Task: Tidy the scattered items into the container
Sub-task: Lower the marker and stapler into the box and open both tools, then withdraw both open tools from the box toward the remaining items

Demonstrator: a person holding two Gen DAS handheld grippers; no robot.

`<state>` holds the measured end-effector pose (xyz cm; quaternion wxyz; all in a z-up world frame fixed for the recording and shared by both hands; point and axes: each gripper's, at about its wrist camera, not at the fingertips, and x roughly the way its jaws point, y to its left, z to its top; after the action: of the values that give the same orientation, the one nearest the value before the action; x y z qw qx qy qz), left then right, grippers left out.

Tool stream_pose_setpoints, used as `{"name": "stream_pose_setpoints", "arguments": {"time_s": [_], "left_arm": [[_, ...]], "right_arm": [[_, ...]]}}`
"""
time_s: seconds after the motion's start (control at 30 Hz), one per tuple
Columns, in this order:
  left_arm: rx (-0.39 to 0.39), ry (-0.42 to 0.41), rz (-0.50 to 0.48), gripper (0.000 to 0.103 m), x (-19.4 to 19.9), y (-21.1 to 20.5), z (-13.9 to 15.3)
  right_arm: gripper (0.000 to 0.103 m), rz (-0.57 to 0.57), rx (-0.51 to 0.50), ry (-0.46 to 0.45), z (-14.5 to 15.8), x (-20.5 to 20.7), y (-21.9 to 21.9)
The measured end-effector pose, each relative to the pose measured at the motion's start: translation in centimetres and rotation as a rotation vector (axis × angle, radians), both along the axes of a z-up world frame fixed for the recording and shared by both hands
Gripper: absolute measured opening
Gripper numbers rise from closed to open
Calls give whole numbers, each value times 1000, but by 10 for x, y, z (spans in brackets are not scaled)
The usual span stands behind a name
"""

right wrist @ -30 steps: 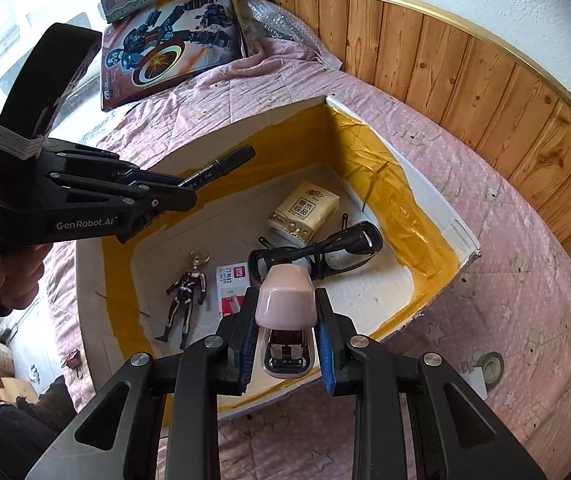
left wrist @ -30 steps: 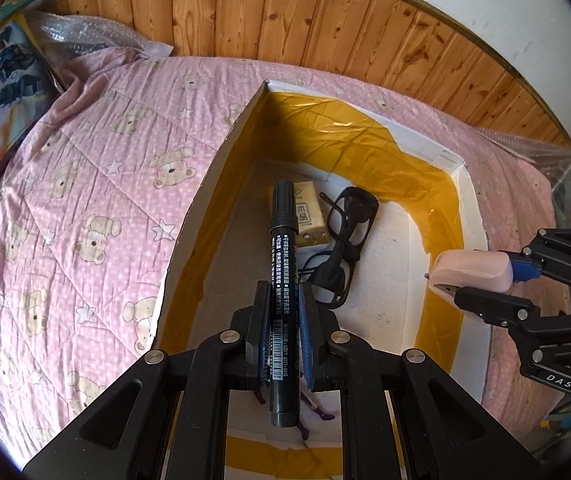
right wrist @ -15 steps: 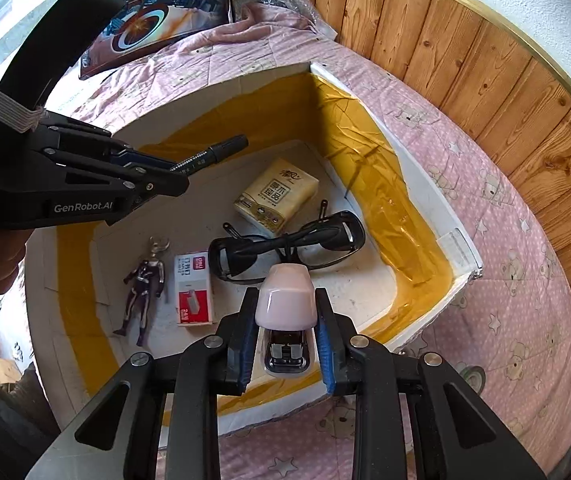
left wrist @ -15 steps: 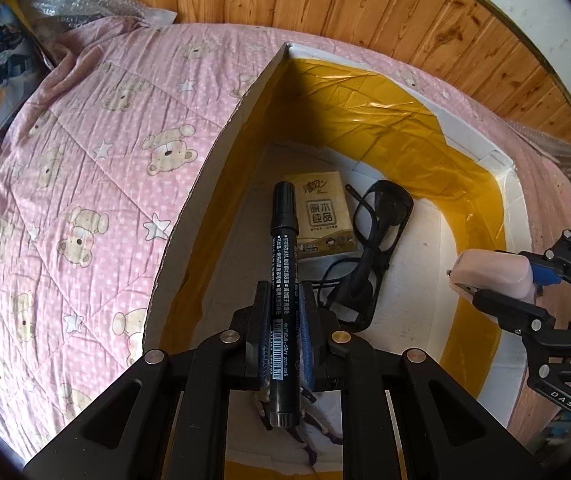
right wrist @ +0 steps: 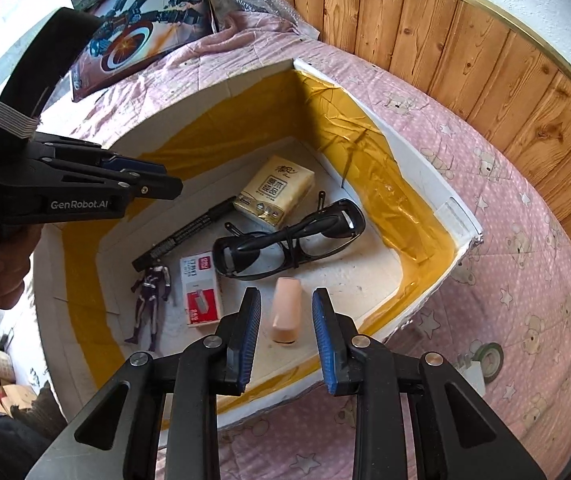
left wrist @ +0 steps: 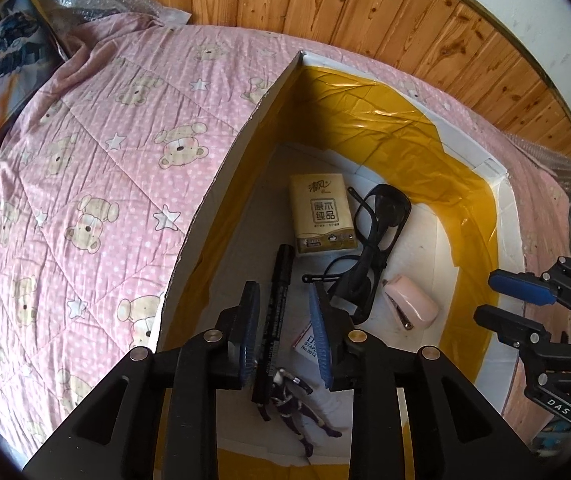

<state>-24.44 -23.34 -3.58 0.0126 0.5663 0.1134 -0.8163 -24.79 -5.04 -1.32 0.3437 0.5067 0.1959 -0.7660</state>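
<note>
A white cardboard box (left wrist: 245, 132) lined with yellow tape sits on the pink bear quilt. My left gripper (left wrist: 283, 288) hangs over it with its jaws opening. The black marker (left wrist: 281, 280) lies loose on the box floor below them, touching neither pad. My right gripper (right wrist: 286, 294) is open over the near wall of the box (right wrist: 417, 152). The pink stapler (right wrist: 285, 310) rests on the floor beneath it, free of the pads. In the right wrist view the marker (right wrist: 189, 234) lies flat beside the tissue pack, under the left gripper (right wrist: 157, 180).
Inside the box lie a tissue pack (right wrist: 273, 190), black glasses (right wrist: 289, 240), a staple box (right wrist: 199, 290) and a small figure (right wrist: 149, 296). A tape roll (right wrist: 489, 356) sits on the quilt outside. Toy boxes (right wrist: 145, 28) lean by the wood-panelled wall.
Both grippers have opened. The marker fell from the left one to the box floor, and the stapler dropped from the right one into the box. The left gripper moved further over the box.
</note>
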Motion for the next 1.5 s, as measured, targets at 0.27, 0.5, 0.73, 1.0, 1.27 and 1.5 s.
{"name": "stream_pose_setpoints", "arguments": {"time_s": [0.27,0.5,0.73,1.0,1.27,1.5], "left_arm": [[17,-2,16,31,22,-4,2],[34,15,25,31,45,-4,11],[49,29,30,31,65,-3,19],[68,65,3,31,91,6,34],[84,101,-64,31,123,34,43],[98,151,-117,33,149,65,54]], "right_arm": [[29,-18,-71,-13,8,24,3],[29,-46,-151,-27,18,47,12],[29,-67,-221,-49,19,77,18],[29,-89,-294,-67,15,111,24],[29,-100,-365,-70,15,141,39],[29,-139,-426,-67,11,159,66]]}}
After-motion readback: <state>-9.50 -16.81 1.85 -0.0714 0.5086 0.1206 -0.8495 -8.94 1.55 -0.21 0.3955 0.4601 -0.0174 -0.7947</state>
